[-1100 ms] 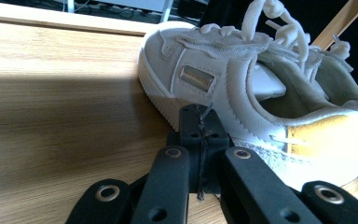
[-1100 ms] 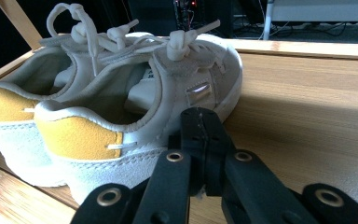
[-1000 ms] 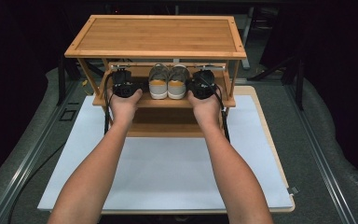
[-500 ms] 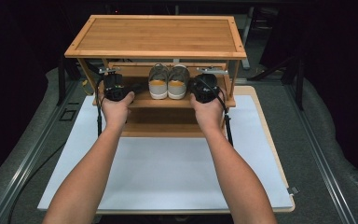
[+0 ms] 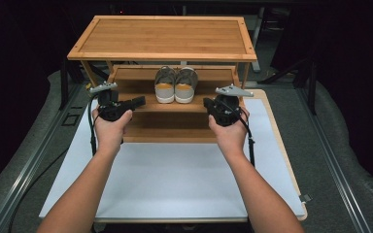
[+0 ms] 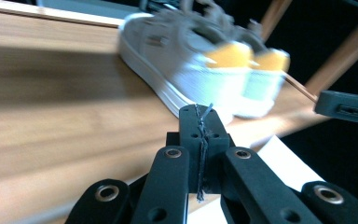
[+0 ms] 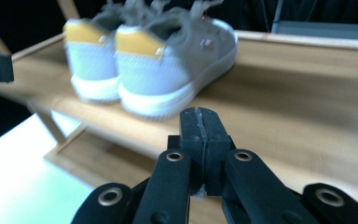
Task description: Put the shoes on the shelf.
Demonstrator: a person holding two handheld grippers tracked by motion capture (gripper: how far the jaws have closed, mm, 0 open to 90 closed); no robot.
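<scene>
A pair of grey shoes point(image 5: 176, 85) with white soles and yellow heel tabs stands heels-out on the middle shelf of a wooden shoe rack point(image 5: 162, 36). My left gripper point(image 5: 140, 101) is held in front of the shelf's left part, jaws shut and empty, pointing right towards the shoes. My right gripper point(image 5: 207, 103) is shut and empty by the shelf's right part. In the left gripper view the closed jaws point(image 6: 200, 122) sit just short of the blurred shoes point(image 6: 191, 56). In the right gripper view the closed jaws point(image 7: 200, 122) face the shoes' heels point(image 7: 140, 60).
The rack stands at the far end of a white mat point(image 5: 175, 179) on a wood-edged board. Its lower shelf point(image 5: 172, 128) lies between my hands. Grey floor and a metal rail point(image 5: 29, 160) run along the left; dark stands are at the far right.
Both hands have drawn back from the middle shelf towards the person and spread a little apart. The shoes have stayed in place. Both grippers remain shut.
</scene>
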